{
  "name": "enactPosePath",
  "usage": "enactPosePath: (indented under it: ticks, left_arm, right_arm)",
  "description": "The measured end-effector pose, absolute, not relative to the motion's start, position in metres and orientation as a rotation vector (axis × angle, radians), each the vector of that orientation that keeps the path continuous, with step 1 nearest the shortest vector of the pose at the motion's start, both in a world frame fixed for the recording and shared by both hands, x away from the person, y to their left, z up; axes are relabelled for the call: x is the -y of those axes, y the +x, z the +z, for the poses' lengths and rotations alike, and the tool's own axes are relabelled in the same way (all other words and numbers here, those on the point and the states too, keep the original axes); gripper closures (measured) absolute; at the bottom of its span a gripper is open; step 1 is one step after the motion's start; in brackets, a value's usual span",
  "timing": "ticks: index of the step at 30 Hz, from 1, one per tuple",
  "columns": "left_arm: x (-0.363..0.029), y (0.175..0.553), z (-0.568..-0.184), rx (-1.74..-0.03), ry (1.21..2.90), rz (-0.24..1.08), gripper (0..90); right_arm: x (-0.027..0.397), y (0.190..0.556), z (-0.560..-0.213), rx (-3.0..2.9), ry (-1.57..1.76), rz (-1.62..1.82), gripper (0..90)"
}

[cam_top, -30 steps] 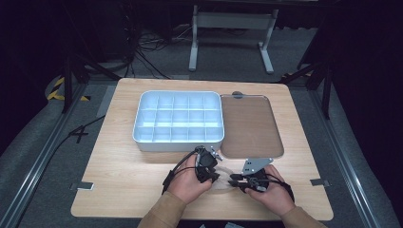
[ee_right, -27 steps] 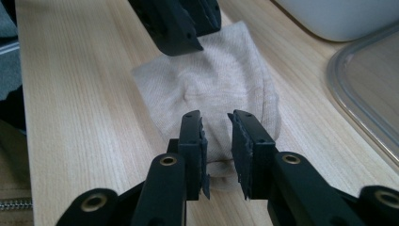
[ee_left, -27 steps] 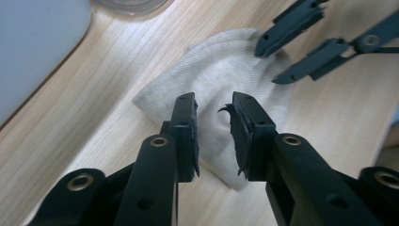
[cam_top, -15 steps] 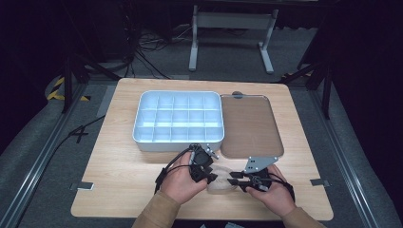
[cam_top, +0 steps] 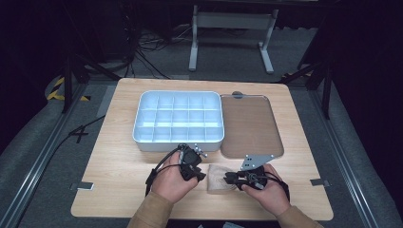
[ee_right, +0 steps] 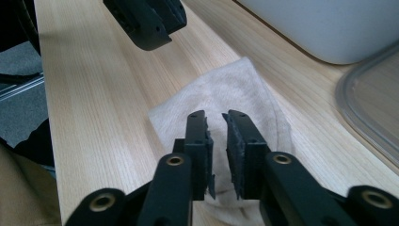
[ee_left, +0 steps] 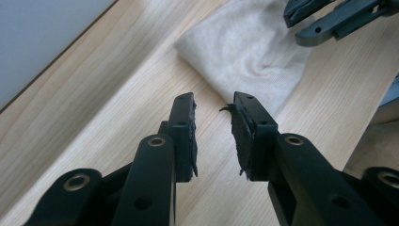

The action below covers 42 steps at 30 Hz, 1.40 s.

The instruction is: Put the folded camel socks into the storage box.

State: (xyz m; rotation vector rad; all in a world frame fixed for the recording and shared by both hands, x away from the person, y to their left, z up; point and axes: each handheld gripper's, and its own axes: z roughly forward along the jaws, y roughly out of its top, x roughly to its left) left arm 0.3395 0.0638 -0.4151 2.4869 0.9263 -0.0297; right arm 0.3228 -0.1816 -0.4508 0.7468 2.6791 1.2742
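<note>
A small beige cloth [cam_top: 218, 179] lies crumpled on the wooden table near its front edge, between my two hands. My left gripper [cam_top: 200, 175] sits just left of the cloth and points at it. In the left gripper view its jaws [ee_left: 214, 106] stand apart over bare wood with nothing between them, short of the cloth [ee_left: 249, 52]; they have just been closing. My right gripper [cam_top: 229, 178] reaches onto the cloth from the right. Its jaws [ee_right: 216, 117] have just been closing to a narrow gap above the cloth [ee_right: 237, 87], and I see no fold pinched.
A white tray of several compartments [cam_top: 180, 145] stands just behind my hands. To its right lies a flat brown tray [cam_top: 249, 126] with a clear rim. Bare table [cam_top: 114, 175] stretches to the left, and its front edge is close under my wrists.
My left gripper has drawn back a little to the left, off the cloth's edge. The right hand has stayed put, and its jaws stand narrower than before.
</note>
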Motion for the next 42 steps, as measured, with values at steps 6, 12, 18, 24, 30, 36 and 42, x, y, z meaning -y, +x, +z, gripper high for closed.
enactPosePath:
  ticks: [6, 12, 18, 24, 30, 36, 42]
  left_arm:
    - [-0.067, 0.337, -0.422, -0.957, 2.497, -0.046, 71.5]
    - [-0.065, 0.338, -0.43, -0.928, 2.523, -0.042, 70.3]
    - [-0.058, 0.339, -0.437, -0.895, 2.552, -0.021, 72.2]
    - [-0.049, 0.343, -0.444, -0.85, 2.568, 0.003, 74.1]
    - [-0.041, 0.346, -0.448, -0.819, 2.605, 0.009, 74.5]
    - [-0.033, 0.347, -0.448, -0.776, 2.632, 0.034, 74.5]
    - [-0.027, 0.348, -0.442, -0.739, 2.612, 0.061, 70.6]
  right_arm:
    - [0.175, 0.328, -0.455, -2.709, 0.773, 1.244, 86.9]
    - [0.173, 0.336, -0.465, -2.736, 0.799, 1.139, 89.6]
    - [0.174, 0.336, -0.467, -2.744, 0.747, 1.142, 89.9]
    - [0.177, 0.334, -0.47, -2.728, 0.706, 1.165, 89.9]
    - [0.18, 0.334, -0.473, -2.716, 0.688, 1.206, 90.0]
    - [0.182, 0.331, -0.475, -2.693, 0.677, 1.218, 90.0]
    - [0.18, 0.328, -0.474, -2.675, 0.657, 1.189, 90.0]
